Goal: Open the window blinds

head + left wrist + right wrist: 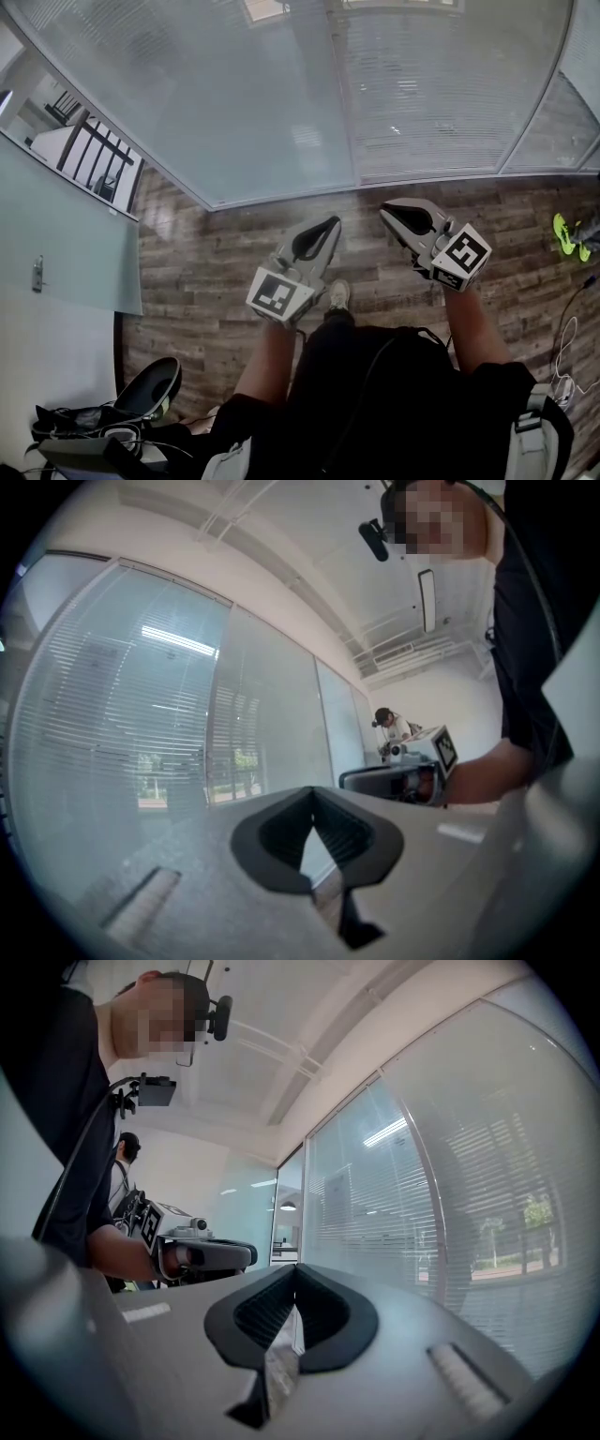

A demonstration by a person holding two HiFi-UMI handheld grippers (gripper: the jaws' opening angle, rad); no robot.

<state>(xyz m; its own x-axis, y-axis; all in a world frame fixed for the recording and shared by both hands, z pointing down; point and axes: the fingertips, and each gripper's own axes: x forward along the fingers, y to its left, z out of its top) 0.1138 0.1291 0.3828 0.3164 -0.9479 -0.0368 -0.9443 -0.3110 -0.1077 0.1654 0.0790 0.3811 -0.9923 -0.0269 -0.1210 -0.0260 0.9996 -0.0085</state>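
The window blinds (422,84) hang with level slats behind a tall glass wall straight ahead; they also show in the left gripper view (112,714) and the right gripper view (487,1185). My left gripper (330,223) is held out level toward the glass, jaws shut with nothing between them (312,791). My right gripper (384,210) is beside it, a hand's width to the right, also shut and empty (296,1267). Both stop short of the glass and touch nothing. Each gripper sees the other at its side: the right gripper (394,778), the left gripper (211,1255).
Wood-plank floor (216,272) runs up to the glass wall. A pale door with a handle (37,274) is at the left. A dark chair and bags (141,394) sit at lower left, cables (562,356) at right. Another person (389,726) stands far along the wall.
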